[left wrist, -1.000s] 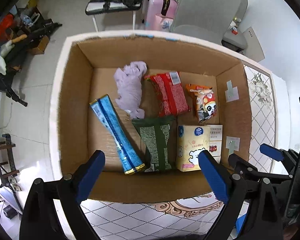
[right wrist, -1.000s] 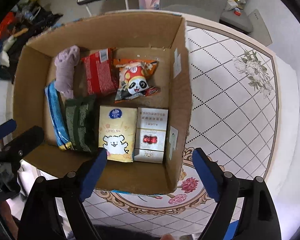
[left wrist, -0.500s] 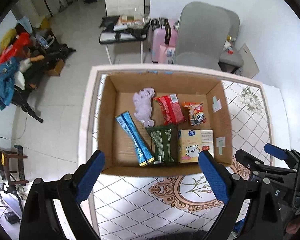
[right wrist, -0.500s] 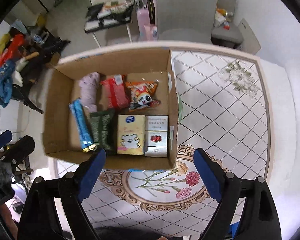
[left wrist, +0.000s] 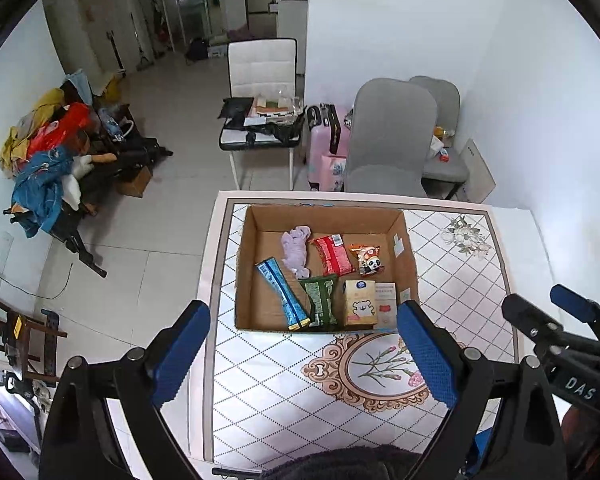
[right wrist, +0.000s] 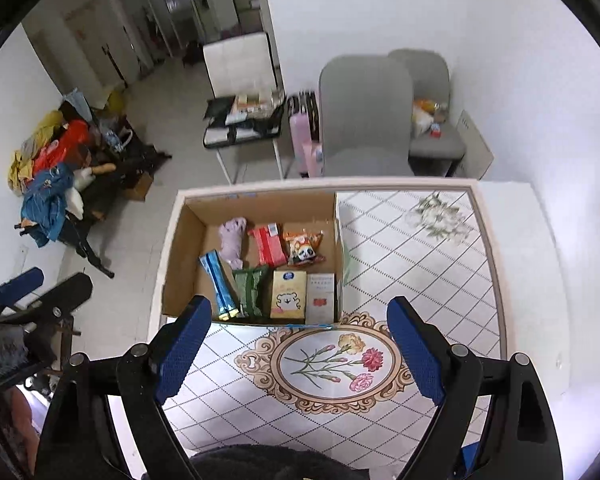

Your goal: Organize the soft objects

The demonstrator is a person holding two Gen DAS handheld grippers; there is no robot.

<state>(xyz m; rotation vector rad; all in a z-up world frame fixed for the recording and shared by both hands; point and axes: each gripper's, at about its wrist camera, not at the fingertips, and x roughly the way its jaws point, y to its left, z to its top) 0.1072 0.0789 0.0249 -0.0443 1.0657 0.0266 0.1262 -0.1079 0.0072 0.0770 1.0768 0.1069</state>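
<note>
Seven soft items lie in a cardboard box [left wrist: 404, 248] at the far left part of the tiled table [left wrist: 460, 304]: a lilac cloth [left wrist: 296, 250], a red packet [left wrist: 334, 255], a panda snack bag [left wrist: 367, 259], a blue wrapper [left wrist: 282, 294], a green pouch [left wrist: 321, 299], a yellow tissue pack [left wrist: 360, 303] and a white-and-red pack [left wrist: 386, 305]. Both tongs hang high above the near table edge, well apart from the box; the left gripper [left wrist: 302, 354] and the right gripper [right wrist: 300, 350] each stand released, jaws wide, grasping nothing. By these views the sorting looks complete or nearly so. Risks from here are judged small: a renewed descent could clip the box's near wall [right wrist: 220, 318] and shove the box toward the left table edge, which it already adjoins; a jaw dragged through the packed row could tip the upright packs or lift the loose cloth; the two tools, held close together, could knock one another.
</note>
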